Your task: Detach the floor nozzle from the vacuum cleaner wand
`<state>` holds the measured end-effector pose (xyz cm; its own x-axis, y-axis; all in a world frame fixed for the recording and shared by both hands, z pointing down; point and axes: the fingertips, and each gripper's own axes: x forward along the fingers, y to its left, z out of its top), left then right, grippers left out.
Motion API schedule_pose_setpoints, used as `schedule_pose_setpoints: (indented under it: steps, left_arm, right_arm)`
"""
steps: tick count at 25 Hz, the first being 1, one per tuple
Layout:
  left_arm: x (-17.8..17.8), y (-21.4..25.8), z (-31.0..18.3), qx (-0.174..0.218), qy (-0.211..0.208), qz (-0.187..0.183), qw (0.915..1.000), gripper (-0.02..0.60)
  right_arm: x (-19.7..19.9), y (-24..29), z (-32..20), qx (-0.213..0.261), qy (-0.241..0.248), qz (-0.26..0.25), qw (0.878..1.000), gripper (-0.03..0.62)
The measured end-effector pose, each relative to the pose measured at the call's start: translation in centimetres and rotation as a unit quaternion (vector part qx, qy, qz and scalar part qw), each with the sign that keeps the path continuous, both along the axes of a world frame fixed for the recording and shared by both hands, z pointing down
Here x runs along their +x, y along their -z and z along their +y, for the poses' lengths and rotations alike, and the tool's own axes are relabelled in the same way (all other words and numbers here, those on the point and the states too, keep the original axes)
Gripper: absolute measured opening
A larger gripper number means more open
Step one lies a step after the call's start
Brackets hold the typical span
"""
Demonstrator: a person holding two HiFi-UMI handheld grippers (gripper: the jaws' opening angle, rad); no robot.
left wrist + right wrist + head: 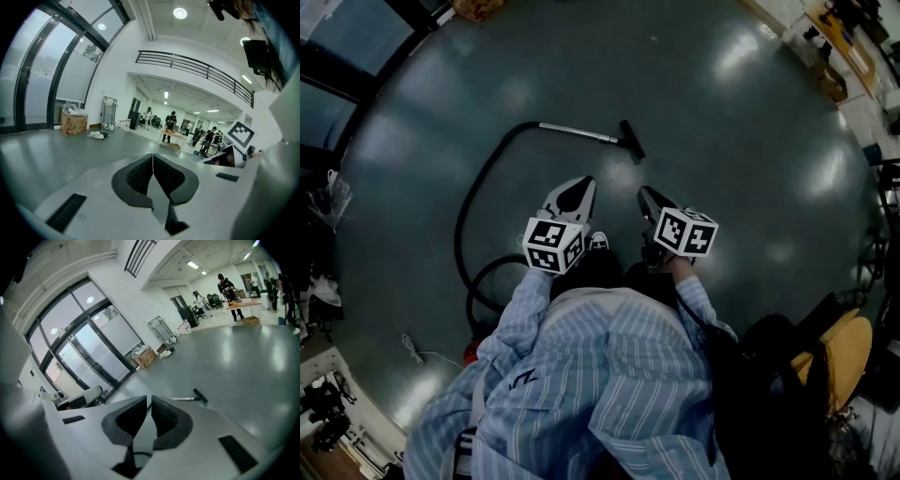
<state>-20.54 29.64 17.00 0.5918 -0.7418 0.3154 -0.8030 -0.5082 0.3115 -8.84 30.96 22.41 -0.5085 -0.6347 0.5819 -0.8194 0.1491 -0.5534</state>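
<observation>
Jaws shut and empty, left gripper (153,157), right gripper (148,401), floor nozzle (632,141) on wand (578,132) well ahead

Quick count from my end: one vacuum wand (579,132), one floor nozzle (632,141), one black hose (478,183). Two grippers in my hands, the left gripper (580,184) and the right gripper (646,194), with two marker cubes (553,246) total. One cardboard box (73,123) by the windows. People in the back are too small to count.
</observation>
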Motion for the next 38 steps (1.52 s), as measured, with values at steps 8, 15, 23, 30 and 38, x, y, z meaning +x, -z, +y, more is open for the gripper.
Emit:
schedule_pose_setpoints:
  steps: [8,15,23,30,38]
  left_arm:
    - [0.4,-1.9,-3.9,-0.015,-0.008,-0.001,0.9999,0.011]
    - [1.2,-3.2,-7.5,-0.053,-0.007,0.019,0.9984,0.011]
    - [4.3,-4.0,-15.4,-0.063,0.023,0.012,0.9976,0.011]
    - [9.1,-4.2,-22.5,-0.07,0.049,0.011,0.9963,0.011]
    - [11.3,-3.8,-26.7,-0.072,0.037,-0.046,0.9956,0.011]
  right_arm:
    - [1.0,-0.9,-3.2,-0.025,-0.014,0.016,0.999,0.034]
    - [2.3,-1.5,-6.8,-0.051,-0.029,-0.002,0.998,0.034]
    - [7.3,-2.0,-16.0,-0.046,-0.011,0.011,0.999,0.034]
    - [13.6,-1.7,-22.7,-0.029,0.031,0.038,0.998,0.034]
    - [17.4,-4.4,-25.7,-0.059,0.036,0.017,0.997,0.035]
